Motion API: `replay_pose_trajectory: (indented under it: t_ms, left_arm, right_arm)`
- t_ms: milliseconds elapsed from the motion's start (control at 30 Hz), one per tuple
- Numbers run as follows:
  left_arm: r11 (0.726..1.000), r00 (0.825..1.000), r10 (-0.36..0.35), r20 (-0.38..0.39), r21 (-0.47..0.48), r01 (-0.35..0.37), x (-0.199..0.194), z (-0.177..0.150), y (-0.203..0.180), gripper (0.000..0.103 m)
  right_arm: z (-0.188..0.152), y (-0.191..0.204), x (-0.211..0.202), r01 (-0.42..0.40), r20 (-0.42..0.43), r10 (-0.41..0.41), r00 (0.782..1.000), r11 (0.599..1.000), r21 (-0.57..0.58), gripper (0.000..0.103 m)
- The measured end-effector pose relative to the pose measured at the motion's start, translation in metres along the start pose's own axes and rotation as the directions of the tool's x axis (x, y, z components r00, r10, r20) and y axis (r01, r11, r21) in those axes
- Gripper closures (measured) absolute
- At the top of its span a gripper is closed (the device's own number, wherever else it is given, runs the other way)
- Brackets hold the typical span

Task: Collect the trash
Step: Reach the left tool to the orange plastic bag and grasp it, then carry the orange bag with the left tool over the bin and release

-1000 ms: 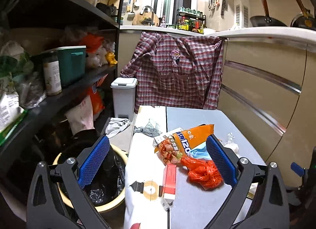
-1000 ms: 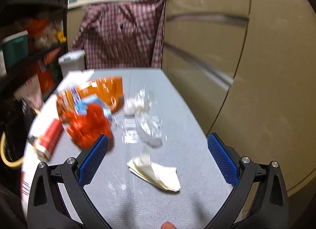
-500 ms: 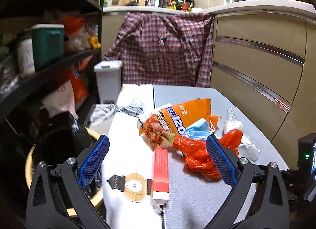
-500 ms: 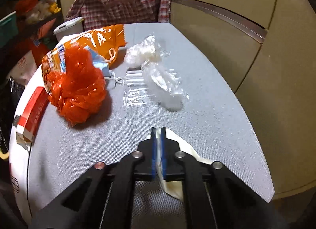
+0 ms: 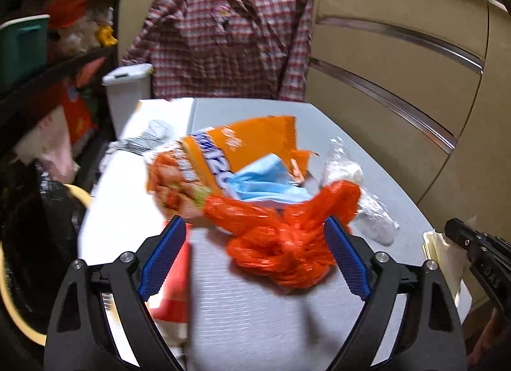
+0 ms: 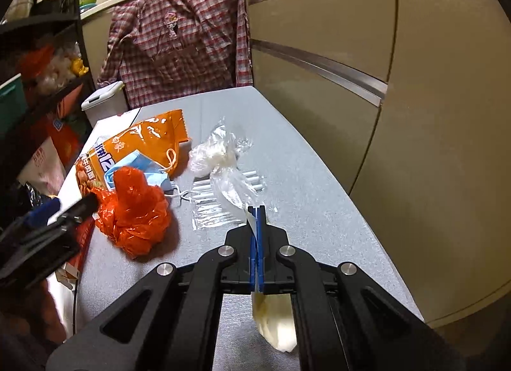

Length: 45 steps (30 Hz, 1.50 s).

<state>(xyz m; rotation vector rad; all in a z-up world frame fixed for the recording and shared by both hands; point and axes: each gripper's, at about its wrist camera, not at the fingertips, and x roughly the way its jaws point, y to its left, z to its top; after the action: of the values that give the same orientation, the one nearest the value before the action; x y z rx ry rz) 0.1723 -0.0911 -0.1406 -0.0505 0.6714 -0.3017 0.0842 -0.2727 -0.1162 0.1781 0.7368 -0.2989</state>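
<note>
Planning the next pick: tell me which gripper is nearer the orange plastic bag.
Left. The left gripper brackets the orange plastic bag; the right gripper is off to its side, shut on a paper napkin.

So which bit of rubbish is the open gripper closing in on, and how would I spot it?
Look at the grey table beside the beige cabinets. Near its left side, just in front of the orange snack bag and the blue face mask, sits the crumpled orange-red plastic bag. It alone is bunched into a glossy, knotted lump; the left gripper straddles it.
</note>
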Motion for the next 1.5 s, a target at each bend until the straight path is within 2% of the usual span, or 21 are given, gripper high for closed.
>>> replay_pose_trajectory:
  t_ms: [200,267,433,533,733,933,1133,1300,1400,1500]
  left_arm:
    - [0.998,0.997,-0.010,-0.080,0.061,0.015,0.032,-0.001,-0.022,0.019]
    - [0.998,0.993,-0.020,-0.115,0.061,0.027,0.040,-0.004,-0.023,0.032]
    - [0.997,0.991,-0.064,-0.121,0.042,0.070,0.037,-0.004,-0.020,0.049]
    - [0.996,0.993,-0.063,-0.096,0.051,0.068,0.029,-0.002,-0.019,0.054]
    - [0.995,0.998,-0.064,-0.008,0.077,0.065,-0.010,0.013,-0.020,0.056]
    - [0.997,0.998,-0.035,0.058,0.064,0.031,-0.059,0.034,-0.007,0.056]
    - [0.997,0.993,0.065,0.097,0.032,-0.068,-0.102,0.053,0.021,0.056]
    - [0.986,0.981,0.164,0.104,-0.012,-0.164,-0.137,0.066,0.060,0.056]
    - [0.969,0.959,0.248,0.138,-0.037,-0.246,-0.162,0.069,0.086,0.056]
    - [0.952,0.941,0.304,0.151,-0.070,-0.297,-0.177,0.066,0.108,0.056]
  right_arm:
    - [0.000,-0.013,0.009,-0.014,-0.045,0.018,0.999,0.997,0.076,0.102]
    - [0.000,-0.013,0.010,-0.016,-0.047,0.020,0.999,0.997,0.074,0.102]
    - [-0.001,-0.016,0.009,-0.024,-0.039,0.027,0.999,0.997,0.069,0.102]
    - [-0.001,-0.016,0.005,-0.027,-0.024,0.029,0.999,0.997,0.068,0.102]
    - [0.004,-0.011,-0.013,-0.047,0.047,0.044,0.998,0.997,0.053,0.102]
    - [0.014,0.009,-0.037,-0.136,0.097,0.133,0.986,0.990,0.022,0.102]
    - [0.028,0.053,-0.066,-0.264,0.138,0.267,0.954,0.964,-0.038,0.102]
    - [0.036,0.094,-0.081,-0.404,0.121,0.410,0.904,0.912,-0.071,0.102]
    - [0.041,0.126,-0.090,-0.485,0.103,0.494,0.863,0.869,-0.097,0.102]
    - [0.042,0.159,-0.100,-0.533,0.089,0.547,0.833,0.835,-0.138,0.102]
